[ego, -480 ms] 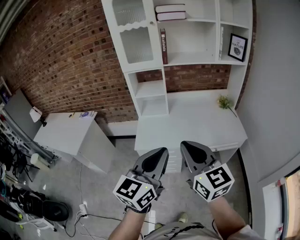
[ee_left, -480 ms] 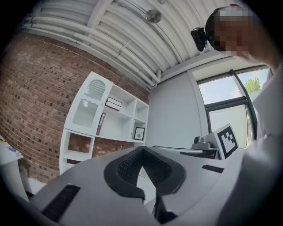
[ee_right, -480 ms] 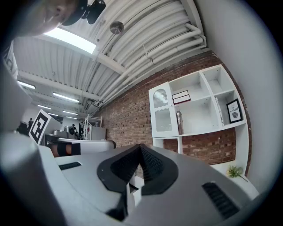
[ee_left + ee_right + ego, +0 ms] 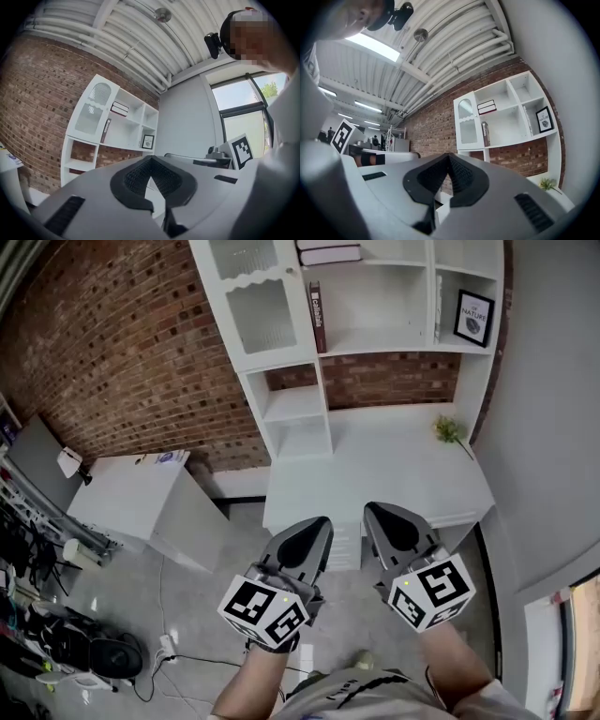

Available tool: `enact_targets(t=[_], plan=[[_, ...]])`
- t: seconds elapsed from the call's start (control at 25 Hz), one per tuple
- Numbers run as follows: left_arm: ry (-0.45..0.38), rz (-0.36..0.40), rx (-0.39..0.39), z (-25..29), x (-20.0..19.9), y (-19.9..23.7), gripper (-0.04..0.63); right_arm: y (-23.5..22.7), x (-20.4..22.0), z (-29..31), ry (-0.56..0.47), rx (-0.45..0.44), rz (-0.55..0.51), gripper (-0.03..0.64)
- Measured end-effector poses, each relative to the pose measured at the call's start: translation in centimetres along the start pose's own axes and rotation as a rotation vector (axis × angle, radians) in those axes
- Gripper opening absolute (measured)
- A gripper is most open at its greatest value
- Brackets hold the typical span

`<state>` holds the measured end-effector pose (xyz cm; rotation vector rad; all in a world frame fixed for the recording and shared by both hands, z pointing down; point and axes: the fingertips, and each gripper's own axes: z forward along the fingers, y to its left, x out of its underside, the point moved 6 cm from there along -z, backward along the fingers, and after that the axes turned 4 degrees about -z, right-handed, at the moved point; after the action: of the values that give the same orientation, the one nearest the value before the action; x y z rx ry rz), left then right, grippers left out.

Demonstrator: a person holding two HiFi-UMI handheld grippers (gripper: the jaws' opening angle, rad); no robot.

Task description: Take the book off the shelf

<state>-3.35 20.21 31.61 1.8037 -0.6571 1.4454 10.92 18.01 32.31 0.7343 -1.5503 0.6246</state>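
Note:
A dark red book (image 4: 317, 317) stands upright in the white shelf unit (image 4: 281, 352) on the brick wall, and it also shows as the upright book (image 4: 106, 131) and the upright book (image 4: 484, 133) in the gripper views. Two more books (image 4: 328, 251) lie stacked one shelf higher. My left gripper (image 4: 314, 531) and right gripper (image 4: 382, 519) hover side by side in front of the white desk (image 4: 375, 474), well short of the shelf. Each has its jaws shut with nothing between them, as the left gripper (image 4: 150, 161) and right gripper (image 4: 449, 159) views show.
A framed picture (image 4: 473, 317) stands in the right shelf bay and a small plant (image 4: 448, 430) sits on the desk. A low white cabinet (image 4: 141, 502) stands at the left. Cables and a power strip (image 4: 164, 648) lie on the floor. A grey wall (image 4: 553, 427) closes the right side.
The shelf and desk sit a little higher in the head view than before. Both grippers have stayed side by side and shut, shifting only slightly.

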Motion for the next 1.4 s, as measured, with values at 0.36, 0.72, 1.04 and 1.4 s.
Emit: enact_targets(t=[0.36, 0.72, 1.04, 1.4], plan=[[0.014, 0.001, -0.022, 1.7, 2.3, 0.2, 0.011, -2.3, 2.4, -0.2, -0.001, -0.008, 0.028, 0.017], [0.011, 0.003, 0.011, 5.5, 0.6, 2.7, 0.011, -4.5, 0.9, 3.5, -0.019, 0.044, -0.006, 0.018], [-0.011, 0.01, 0.073, 11.1, -0.2, 8.8, 0.011, -8.1, 1.5, 10.5, -0.024, 0.095, -0.034, 0.018], [-0.005, 0.0, 0.143, 18.3, -2.2, 19.5, 0.011, -11.8, 3.0, 22.5, 0.0, 0.144, -0.033, 0.018]])
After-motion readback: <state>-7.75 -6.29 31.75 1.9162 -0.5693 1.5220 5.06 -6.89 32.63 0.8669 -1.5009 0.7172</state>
